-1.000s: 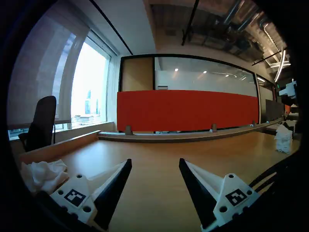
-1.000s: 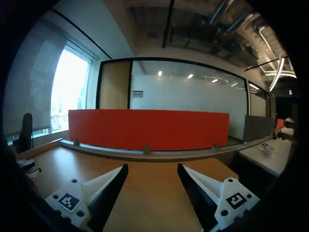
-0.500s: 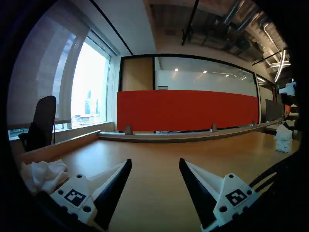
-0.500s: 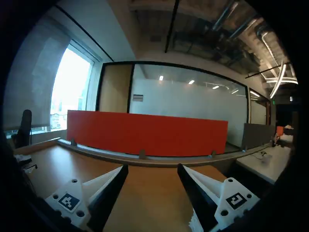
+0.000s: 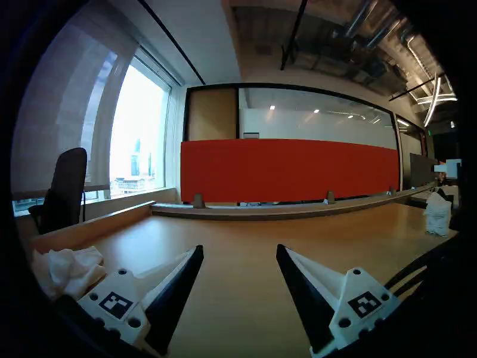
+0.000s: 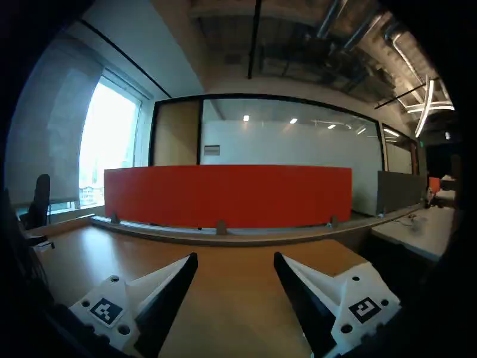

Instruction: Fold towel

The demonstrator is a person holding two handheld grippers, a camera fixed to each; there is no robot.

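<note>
Left gripper [image 5: 239, 246] has stayed put, right gripper [image 6: 235, 254] has shifted its aim slightly; both jaws stand apart, empty.

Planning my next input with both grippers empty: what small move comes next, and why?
Probably swing the left gripper toward the crumpled white towel on the wooden table to its left; its jaws stand open and empty, and that towel is unfolded.

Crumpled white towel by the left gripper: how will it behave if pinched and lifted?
Likely floppy: the crumpled white towel lies in soft bunched folds on the wooden table, so it should drape from the pinch point. Probably light, sliding easily on the smooth top. No roll or tip risk.
</note>
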